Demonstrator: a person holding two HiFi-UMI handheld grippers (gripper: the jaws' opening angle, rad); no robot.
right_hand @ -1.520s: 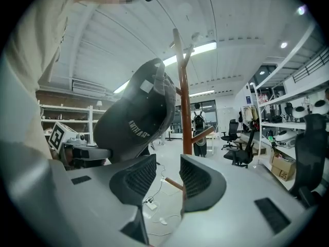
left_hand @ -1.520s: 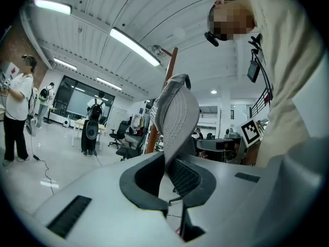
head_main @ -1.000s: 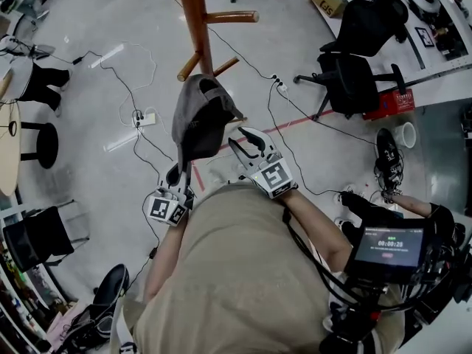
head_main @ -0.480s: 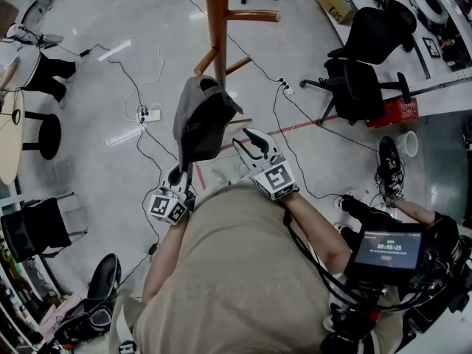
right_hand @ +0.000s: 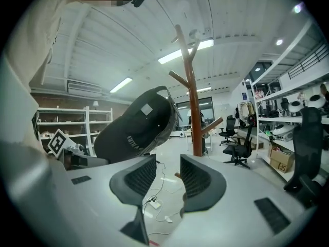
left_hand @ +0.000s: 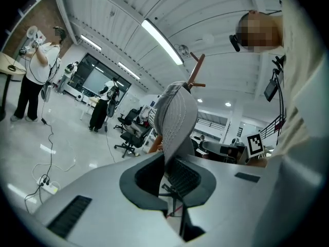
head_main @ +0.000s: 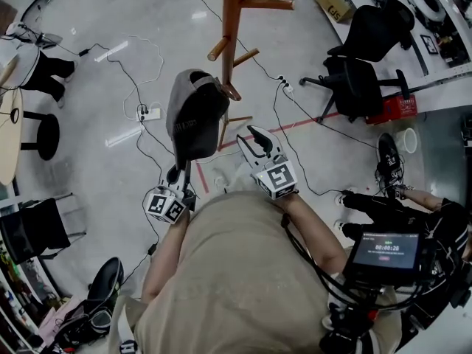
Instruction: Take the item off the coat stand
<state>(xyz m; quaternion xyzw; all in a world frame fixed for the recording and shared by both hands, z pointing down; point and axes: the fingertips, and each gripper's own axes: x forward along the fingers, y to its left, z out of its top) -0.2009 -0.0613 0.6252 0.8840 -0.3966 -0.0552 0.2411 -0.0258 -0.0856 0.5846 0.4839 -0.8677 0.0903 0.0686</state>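
cap (head_main: 193,116) brim tight in jaws of left gripper (head_main: 179,170), near coat stand (head_main: 232,13); right gripper (head_main: 247,137) agape beside

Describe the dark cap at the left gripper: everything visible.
The dark grey fabric baseball cap stands above the left gripper, its brim clamped between the jaws and its crown uppermost and tilted. It bears small pale lettering on the side and a pale square label, and the back strap arches at the top. It appears clear of the brown wooden coat stand; only the left gripper touches it.
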